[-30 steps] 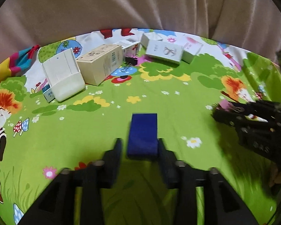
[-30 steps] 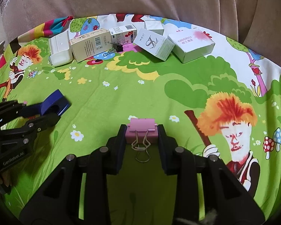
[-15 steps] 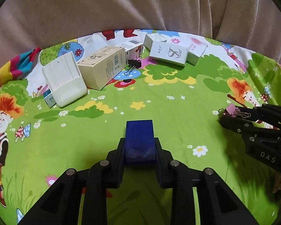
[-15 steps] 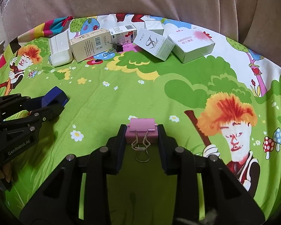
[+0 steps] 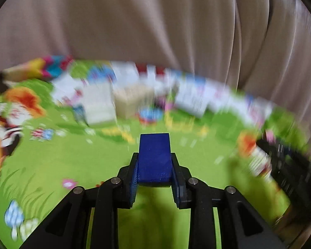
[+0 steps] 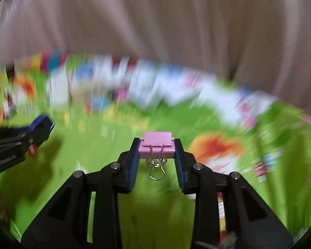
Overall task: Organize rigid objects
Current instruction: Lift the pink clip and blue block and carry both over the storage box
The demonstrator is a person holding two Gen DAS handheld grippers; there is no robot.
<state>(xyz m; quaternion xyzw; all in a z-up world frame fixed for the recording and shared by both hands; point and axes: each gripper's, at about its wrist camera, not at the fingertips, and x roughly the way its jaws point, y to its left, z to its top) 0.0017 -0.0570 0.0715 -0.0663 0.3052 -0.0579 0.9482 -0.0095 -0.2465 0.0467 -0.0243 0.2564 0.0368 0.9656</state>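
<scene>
Blurred boxes (image 5: 132, 101) line the green cloth's (image 5: 93, 161) far edge; left gripper (image 5: 154, 166) clamps blue block (image 5: 154, 157), right gripper (image 6: 157, 151) pink binder clip (image 6: 157, 145).

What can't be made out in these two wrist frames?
- Left wrist view: the row of boxes at the back of the mat is motion-blurred; print and edges are unreadable.
- Left wrist view: the right gripper smears at the right edge, and its load is lost.
- Right wrist view: the same boxes are only streaks.
- Undersides of the blue block and pink binder clip are hidden by the fingers, so clearance above the mat is unclear.
</scene>
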